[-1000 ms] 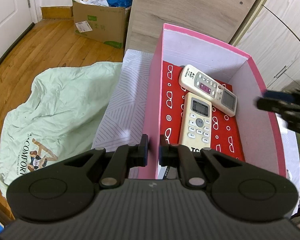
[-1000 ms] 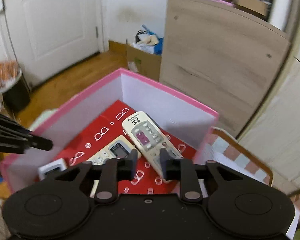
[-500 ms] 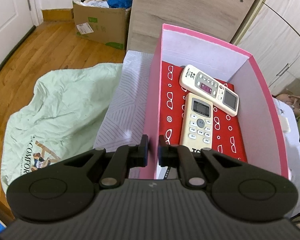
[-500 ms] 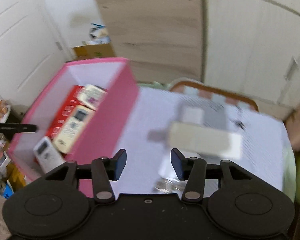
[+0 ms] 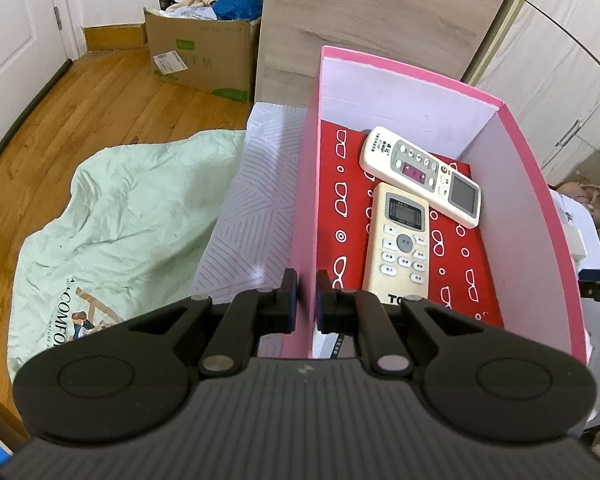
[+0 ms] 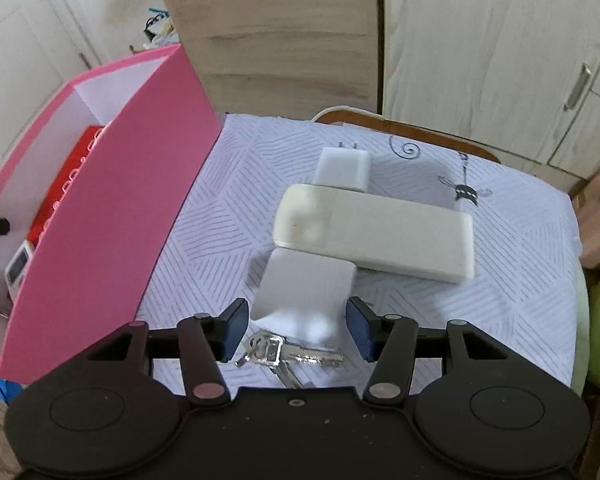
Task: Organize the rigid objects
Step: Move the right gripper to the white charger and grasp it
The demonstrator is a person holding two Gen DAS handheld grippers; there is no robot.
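While the left tool (image 5: 306,294) pinches the near wall of the tall pink cardboard box (image 5: 304,208), two cream remote controls (image 5: 400,240) lie inside on its red patterned floor. Beside the box, the right tool (image 6: 298,332) hangs spread around a white rectangular charger block (image 6: 304,292) on the cloth-covered bench (image 6: 520,280), above silver keys (image 6: 288,354).

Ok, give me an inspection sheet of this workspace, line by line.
Surface: white line-patterned tablecloth.
Job's things: pink box holds two remotes, a third at its near end; outside, a cream remote-like bar lies across two white chargers, keys nearby.
Clutter: green bedding, cardboard box.
Grippers: left gripper clamps the box wall; right gripper open around the near charger.
Cables: nothing seen.
Surroundings: wood floor, cabinets.
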